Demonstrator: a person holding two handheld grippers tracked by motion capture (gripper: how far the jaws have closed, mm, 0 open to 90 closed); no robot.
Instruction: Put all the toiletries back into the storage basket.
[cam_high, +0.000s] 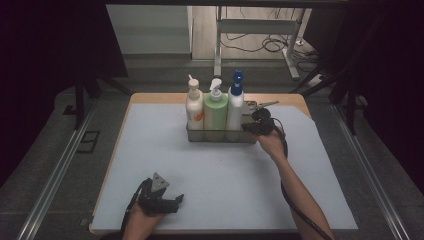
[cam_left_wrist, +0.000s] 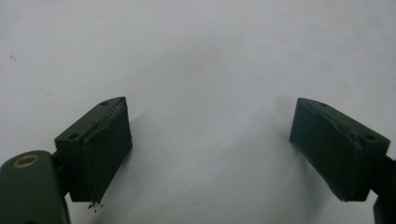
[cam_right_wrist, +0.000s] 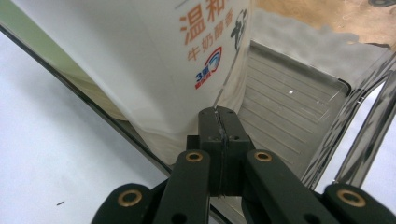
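A clear container stands at the back middle of the white mat and holds three upright bottles: a cream pump bottle, a green pump bottle and a white bottle with a blue spray head. My right gripper is at the container's right end, shut. In the right gripper view its jaws are pressed together over the container's near wall, beside the white bottle, and nothing shows between them. The container's ribbed floor is bare to the right. My left gripper rests low at the front left, open, over bare mat.
The white mat covers a wooden table whose edge shows at the back. Metal rails run along both sides. Desk legs and cables lie on the floor behind.
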